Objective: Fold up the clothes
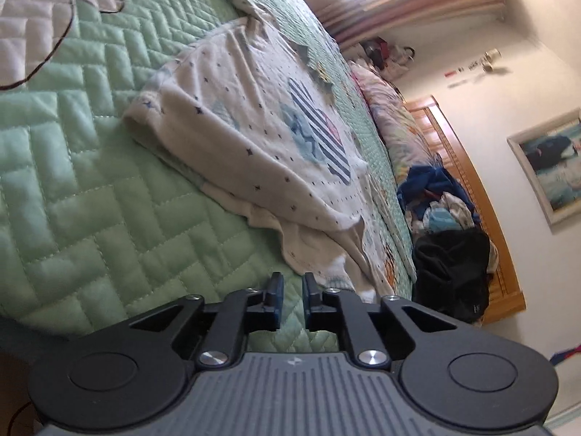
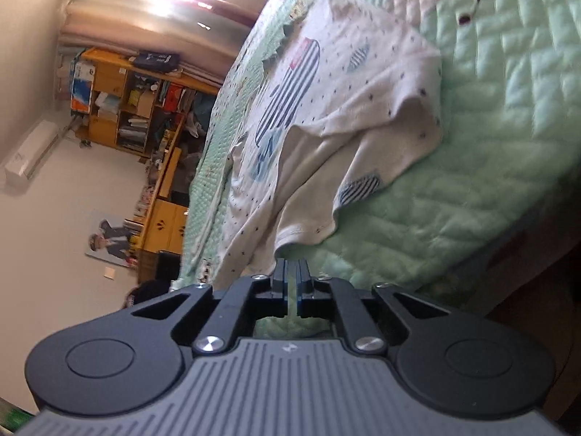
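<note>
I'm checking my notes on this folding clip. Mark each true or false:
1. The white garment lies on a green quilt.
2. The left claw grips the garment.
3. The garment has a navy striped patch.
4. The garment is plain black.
1. True: the white garment lies on the green quilt.
2. False: the left claw holds nothing; a gap shows between its jaws.
3. True: the striped patch is on its front.
4. False: it is white with small stars.

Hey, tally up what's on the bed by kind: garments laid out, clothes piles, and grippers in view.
White star-print garment, laid out on the green quilt: 1
Clothes pile at the quilt's far side: 1
Grippers, left gripper and right gripper: 2
Total: 4
</note>
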The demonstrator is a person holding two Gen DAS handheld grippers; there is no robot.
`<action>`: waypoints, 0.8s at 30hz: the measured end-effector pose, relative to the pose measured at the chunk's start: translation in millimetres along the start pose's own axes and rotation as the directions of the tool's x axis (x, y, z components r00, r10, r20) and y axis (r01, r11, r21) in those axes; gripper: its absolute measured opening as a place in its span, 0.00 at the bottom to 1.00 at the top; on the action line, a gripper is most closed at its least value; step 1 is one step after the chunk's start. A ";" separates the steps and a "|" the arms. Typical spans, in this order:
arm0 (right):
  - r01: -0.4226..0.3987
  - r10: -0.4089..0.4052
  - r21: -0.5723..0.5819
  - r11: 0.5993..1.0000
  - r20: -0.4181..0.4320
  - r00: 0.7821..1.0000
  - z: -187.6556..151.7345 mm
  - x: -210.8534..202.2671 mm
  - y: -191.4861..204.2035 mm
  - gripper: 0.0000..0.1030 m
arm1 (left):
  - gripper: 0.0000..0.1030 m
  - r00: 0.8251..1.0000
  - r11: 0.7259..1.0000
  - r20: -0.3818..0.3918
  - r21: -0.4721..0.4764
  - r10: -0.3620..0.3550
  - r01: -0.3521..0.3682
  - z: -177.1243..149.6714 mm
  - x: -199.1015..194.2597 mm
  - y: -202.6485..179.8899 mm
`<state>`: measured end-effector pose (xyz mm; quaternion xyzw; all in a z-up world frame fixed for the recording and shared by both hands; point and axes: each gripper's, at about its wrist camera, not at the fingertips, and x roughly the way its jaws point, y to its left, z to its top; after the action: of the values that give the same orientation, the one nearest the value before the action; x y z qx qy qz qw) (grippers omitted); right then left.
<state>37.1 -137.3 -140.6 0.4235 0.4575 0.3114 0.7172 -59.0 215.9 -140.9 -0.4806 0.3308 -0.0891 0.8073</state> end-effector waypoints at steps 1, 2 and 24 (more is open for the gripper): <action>-0.006 0.006 0.013 1.000 -0.001 1.000 0.4 3.4 0.1 0.29 | 0.26 1.000 1.000 0.003 -0.013 -0.004 0.004 2.0 1.4 0.6; -0.011 0.011 0.025 1.000 0.000 1.000 0.8 7.4 0.1 0.36 | 0.28 1.000 1.000 0.006 -0.021 -0.005 0.005 4.9 4.0 0.4; -0.002 0.005 -0.163 0.987 0.014 1.000 16.8 7.6 41.2 0.53 | 0.23 0.967 0.962 0.168 0.164 0.193 -0.220 16.2 -45.9 -11.6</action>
<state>53.1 -117.9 -103.1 0.3667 0.4244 0.3459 0.7522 -82.0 242.6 -105.5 -0.3731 0.3079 0.0027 0.8752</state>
